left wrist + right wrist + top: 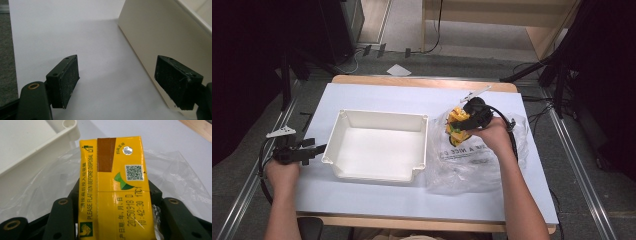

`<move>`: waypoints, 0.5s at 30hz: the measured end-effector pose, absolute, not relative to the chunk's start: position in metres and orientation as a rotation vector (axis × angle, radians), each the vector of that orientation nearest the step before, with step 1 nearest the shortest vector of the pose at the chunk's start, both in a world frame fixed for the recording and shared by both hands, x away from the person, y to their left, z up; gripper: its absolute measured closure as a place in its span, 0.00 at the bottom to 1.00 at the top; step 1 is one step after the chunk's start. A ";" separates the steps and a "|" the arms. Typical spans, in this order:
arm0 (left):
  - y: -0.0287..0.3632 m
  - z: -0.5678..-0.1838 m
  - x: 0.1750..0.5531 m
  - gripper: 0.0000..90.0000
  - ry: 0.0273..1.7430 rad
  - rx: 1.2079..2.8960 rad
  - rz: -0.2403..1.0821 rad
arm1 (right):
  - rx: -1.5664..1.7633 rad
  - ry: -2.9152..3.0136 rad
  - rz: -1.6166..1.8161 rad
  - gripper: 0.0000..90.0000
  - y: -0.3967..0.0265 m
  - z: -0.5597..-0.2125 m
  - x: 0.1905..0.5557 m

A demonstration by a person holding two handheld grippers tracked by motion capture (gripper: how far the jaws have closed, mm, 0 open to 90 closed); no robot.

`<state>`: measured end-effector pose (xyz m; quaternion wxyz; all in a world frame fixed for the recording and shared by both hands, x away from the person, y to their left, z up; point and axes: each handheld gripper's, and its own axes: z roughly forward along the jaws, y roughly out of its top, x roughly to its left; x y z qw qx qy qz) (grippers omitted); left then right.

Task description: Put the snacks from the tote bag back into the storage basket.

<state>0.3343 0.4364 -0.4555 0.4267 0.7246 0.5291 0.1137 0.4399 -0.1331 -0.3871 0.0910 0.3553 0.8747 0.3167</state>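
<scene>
A yellow drink carton (pixel 457 121) with a green logo and a brown strip is held over a clear plastic bag (pixel 469 167) at the right of the table. My right gripper (pixel 458 129) is shut on the carton. In the right gripper view the carton (pixel 115 182) fills the gap between both black jaws, its printed top facing the camera, and the bag (pixel 175 172) lies under it. My left gripper (pixel 318 150) stands open and empty at the table's left edge. Its pads (pixel 65 80) sit just left of the white bin's outer wall (pixel 150 37).
An empty white rectangular bin (pixel 382 116) sits mid-table on the white tabletop (pixel 377 95). The bag touches the bin's right side. Black stands and cables flank the table, and bare tabletop lies in front of the bin.
</scene>
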 end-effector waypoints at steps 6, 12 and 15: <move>0.436 -0.455 0.334 0.23 1.322 1.808 0.285 | 1.037 2.580 0.995 0.57 -0.135 -0.377 0.436; 0.436 -0.456 0.334 0.23 1.322 1.810 0.285 | 1.010 2.578 1.004 0.57 -0.134 -0.368 0.431; 0.436 -0.456 0.334 0.23 1.324 1.810 0.285 | 0.984 2.576 1.012 0.57 -0.133 -0.361 0.427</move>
